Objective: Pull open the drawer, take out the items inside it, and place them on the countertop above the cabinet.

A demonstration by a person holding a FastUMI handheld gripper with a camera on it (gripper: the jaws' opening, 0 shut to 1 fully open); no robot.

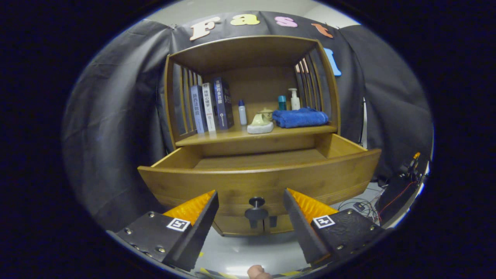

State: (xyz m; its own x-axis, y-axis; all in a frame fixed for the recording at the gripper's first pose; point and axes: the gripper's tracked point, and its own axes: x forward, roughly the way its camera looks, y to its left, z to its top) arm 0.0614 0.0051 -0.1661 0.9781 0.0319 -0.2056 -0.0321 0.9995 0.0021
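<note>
Jaws apart before the pulled-out drawer (255, 182); folded towel (300, 117) on the countertop (232, 135)

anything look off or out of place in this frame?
Nothing spilled or damaged. The drawer is pulled open, and the part of its inside that shows looks bare. Books, bottles, a teapot and a folded blue towel sit tidily on the countertop. The claw is open, with the drawer knob between its fingers, untouched.
</note>
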